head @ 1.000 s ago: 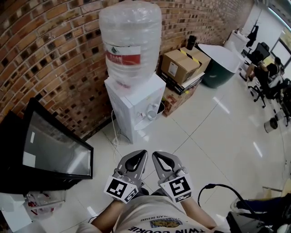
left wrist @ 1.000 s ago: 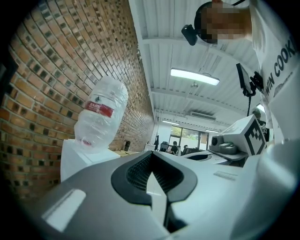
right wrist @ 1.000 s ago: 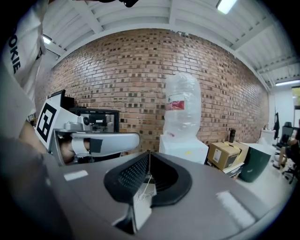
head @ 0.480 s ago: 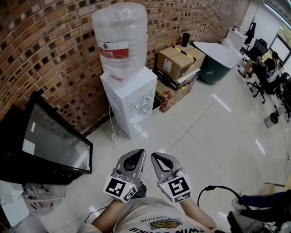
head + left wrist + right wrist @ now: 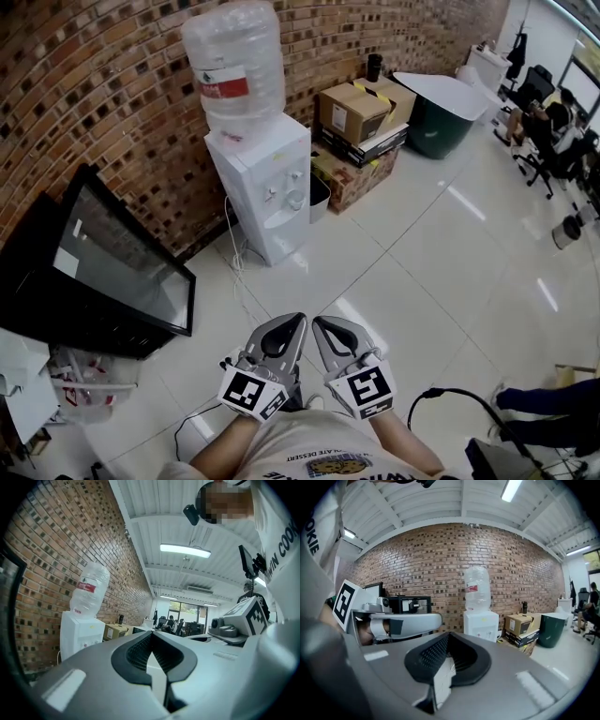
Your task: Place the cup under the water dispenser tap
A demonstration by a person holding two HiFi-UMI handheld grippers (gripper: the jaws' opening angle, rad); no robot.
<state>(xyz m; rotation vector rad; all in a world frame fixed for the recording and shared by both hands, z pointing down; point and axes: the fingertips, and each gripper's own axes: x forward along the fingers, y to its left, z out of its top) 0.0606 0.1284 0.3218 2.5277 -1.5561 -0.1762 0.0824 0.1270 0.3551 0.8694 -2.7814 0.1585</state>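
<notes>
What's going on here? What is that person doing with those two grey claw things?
A person is holding a two-jaw gripper in each hand, close in front of their body. The left gripper and the right gripper are both shut and neither holds anything, so no cup is in hand. The water dispenser, with a big bottle on top, stands against the brick wall some way ahead across the floor.
</notes>
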